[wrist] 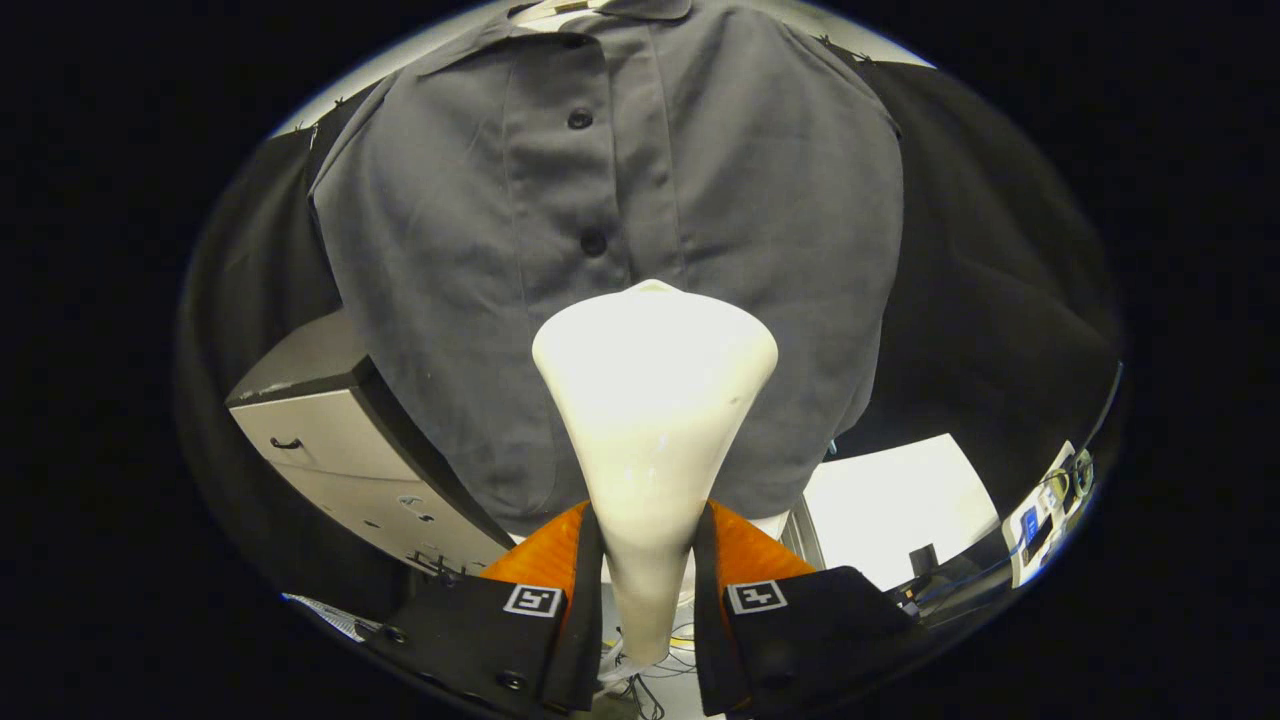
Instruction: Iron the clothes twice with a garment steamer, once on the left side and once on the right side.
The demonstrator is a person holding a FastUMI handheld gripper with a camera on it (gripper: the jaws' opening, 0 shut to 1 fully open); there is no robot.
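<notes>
A grey button-up shirt (420, 250) hangs in front of me, its button placket running down the middle. My gripper (650, 530) is shut on the white garment steamer (655, 400), both fingers pressing the narrow neck of its handle. The steamer's wide head points at the shirt, just below the second visible button (593, 242) and over the placket. Whether the head touches the cloth I cannot tell. The head hides the lower part of the placket.
A white cabinet (330, 450) with a dark top stands to the left, below the shirt. A bright white surface (890, 500) lies to the lower right, with a small device and cables (1045, 510) beyond it. Cables trail beneath the fingers.
</notes>
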